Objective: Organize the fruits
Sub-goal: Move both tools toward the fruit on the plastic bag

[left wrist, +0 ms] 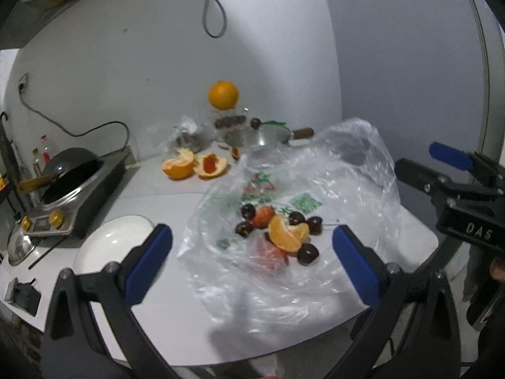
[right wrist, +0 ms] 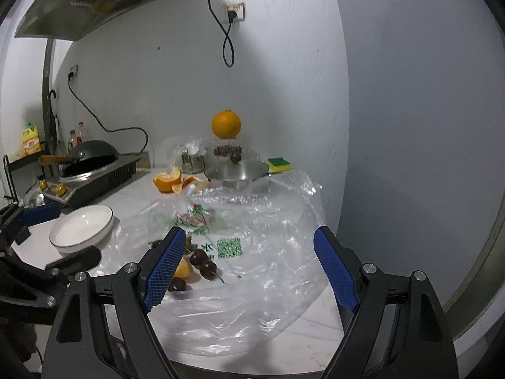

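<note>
Left wrist view: cherries [left wrist: 307,253], orange segments [left wrist: 288,233] on bag [left wrist: 347,170]; both tongs wide open, empty

My left camera looks forward and down between my open fingers, close over the plastic bag [left wrist: 284,208] of fruit, while my right camera sits lower and further right, facing the same back wall, both sharing the bag, white bowl [right wrist: 81,228] and whole orange [left wrist: 222,94].

Open left tongs [left wrist: 252,262] above fruit pile [left wrist: 279,233] on plastic bag [left wrist: 303,208]
</note>
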### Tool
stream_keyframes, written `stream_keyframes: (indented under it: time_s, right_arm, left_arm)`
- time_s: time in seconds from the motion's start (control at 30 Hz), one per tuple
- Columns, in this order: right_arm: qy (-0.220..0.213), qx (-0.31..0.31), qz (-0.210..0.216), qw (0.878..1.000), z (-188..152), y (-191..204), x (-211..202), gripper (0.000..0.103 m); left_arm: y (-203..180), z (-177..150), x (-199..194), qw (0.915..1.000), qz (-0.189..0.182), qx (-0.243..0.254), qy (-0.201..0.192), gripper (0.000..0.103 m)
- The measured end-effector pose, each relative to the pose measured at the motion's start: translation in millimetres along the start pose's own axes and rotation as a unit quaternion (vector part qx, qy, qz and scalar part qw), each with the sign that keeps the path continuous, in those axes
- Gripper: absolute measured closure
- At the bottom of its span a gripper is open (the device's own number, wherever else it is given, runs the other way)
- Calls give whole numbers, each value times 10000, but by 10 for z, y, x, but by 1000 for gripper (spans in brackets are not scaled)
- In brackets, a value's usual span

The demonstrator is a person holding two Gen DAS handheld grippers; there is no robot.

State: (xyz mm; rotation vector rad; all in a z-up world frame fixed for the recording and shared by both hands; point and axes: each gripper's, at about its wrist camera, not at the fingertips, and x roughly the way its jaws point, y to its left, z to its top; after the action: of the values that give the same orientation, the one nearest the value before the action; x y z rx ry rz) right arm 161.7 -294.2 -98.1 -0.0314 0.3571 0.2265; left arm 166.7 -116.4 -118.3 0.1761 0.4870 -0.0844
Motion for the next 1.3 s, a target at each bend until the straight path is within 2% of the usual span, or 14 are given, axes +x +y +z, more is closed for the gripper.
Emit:
stream_keyframes:
  time_s: [0.3, 0.43, 0.6, 0.7, 0.8, 0.9, 1.1, 1.3]
  right_arm:
    - [216, 143, -111, 9996, -108, -235, 193, 17]
    - [327, 185, -183, 9991, -151, -302, 274, 17]
    - [435, 183, -210, 9987, -190, -315, 355, 17]
    - [484, 196, -225, 9984, -202, -330, 384, 17]
    - [517, 186, -208, 9983, -195, -313, 420, 17]
    - [528, 146, -163, 9984, -185, -270, 461, 17]
    - [517, 8, 21, 9987, -152, -130, 539, 17]
    - [576, -193, 345, 9976, -154, 75, 614, 17]
  left_arm:
    - [-397, -73, 396, 9971, -479, 561, 200, 2]
    - [-496, -111, 531, 9945, -778, 635, 310, 10]
    - [-603, -124, 675, 9893, -1191, 734, 418, 13]
    - [-531, -126, 821, 9891, -1212, 552, 634, 17]
    - [-391, -159, 924, 9878, -1299, 232, 826, 28]
    - [-276, -197, 1036, 9877, -1212, 15, 985, 38]
    - [-95, -240, 1055, 9906, -888, -227, 1014, 38]
    - [-5, -314, 1018, 9908, -796, -299, 1053, 38]
